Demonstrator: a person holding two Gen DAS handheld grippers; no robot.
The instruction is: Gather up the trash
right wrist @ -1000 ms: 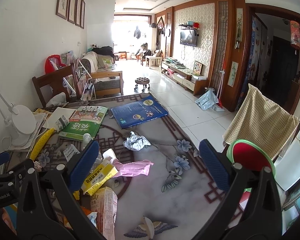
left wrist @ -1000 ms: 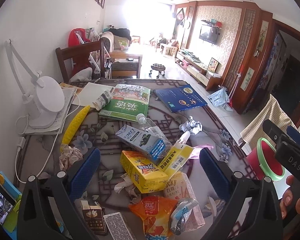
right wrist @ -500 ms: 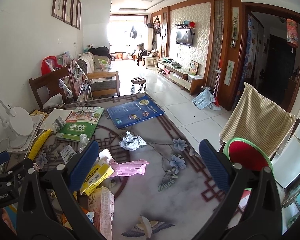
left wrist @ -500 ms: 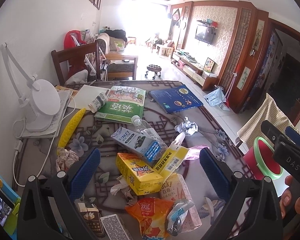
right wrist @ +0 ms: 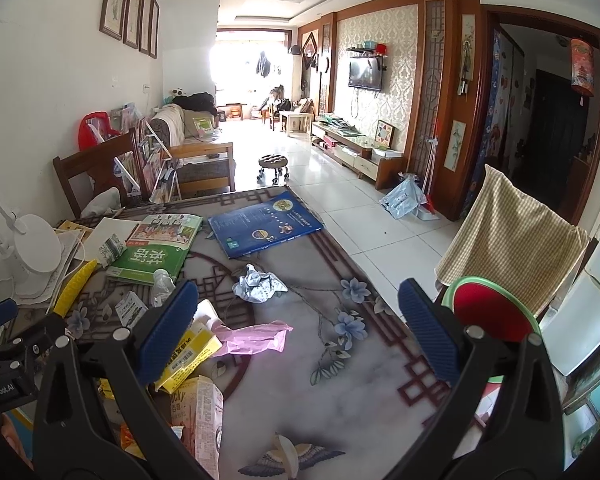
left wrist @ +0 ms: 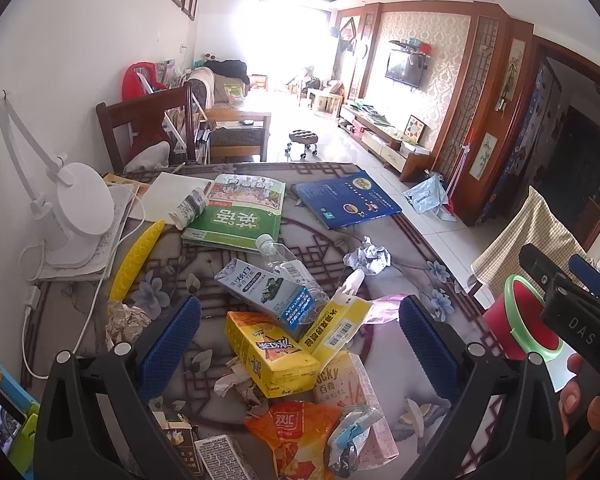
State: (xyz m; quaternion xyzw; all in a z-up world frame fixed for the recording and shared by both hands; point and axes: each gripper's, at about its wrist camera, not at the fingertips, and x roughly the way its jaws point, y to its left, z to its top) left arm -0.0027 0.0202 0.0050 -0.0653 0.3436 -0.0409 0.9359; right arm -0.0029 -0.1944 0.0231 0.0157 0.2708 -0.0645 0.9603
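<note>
Trash lies heaped on the patterned table [left wrist: 412, 240]: a yellow drink box [left wrist: 270, 354], a blue-white milk carton [left wrist: 266, 292], a clear plastic bottle [left wrist: 290, 266], a yellow flat packet [left wrist: 340, 326], a pink Pocky box [left wrist: 352, 390], an orange snack bag [left wrist: 296, 434] and crumpled foil [left wrist: 368, 258]. My left gripper [left wrist: 300, 340] hovers open above the heap with nothing between its fingers. My right gripper [right wrist: 298, 330] stands open over the table's right part, above a pink wrapper [right wrist: 254, 338]. A red bin with a green rim [right wrist: 494, 310] sits off the table's right edge.
A white desk lamp [left wrist: 78, 210] and its cord stand at the left. A green book [left wrist: 236, 216], a blue book [left wrist: 346, 204] and a yellow tube [left wrist: 138, 260] lie farther back. A wooden chair [left wrist: 148, 128] is behind the table, a cloth-draped chair [right wrist: 516, 240] at the right.
Both views have pulled back and risen slightly, so the table's contents sit a little lower and smaller in frame. Both grippers stay open and nothing on the table has moved.
</note>
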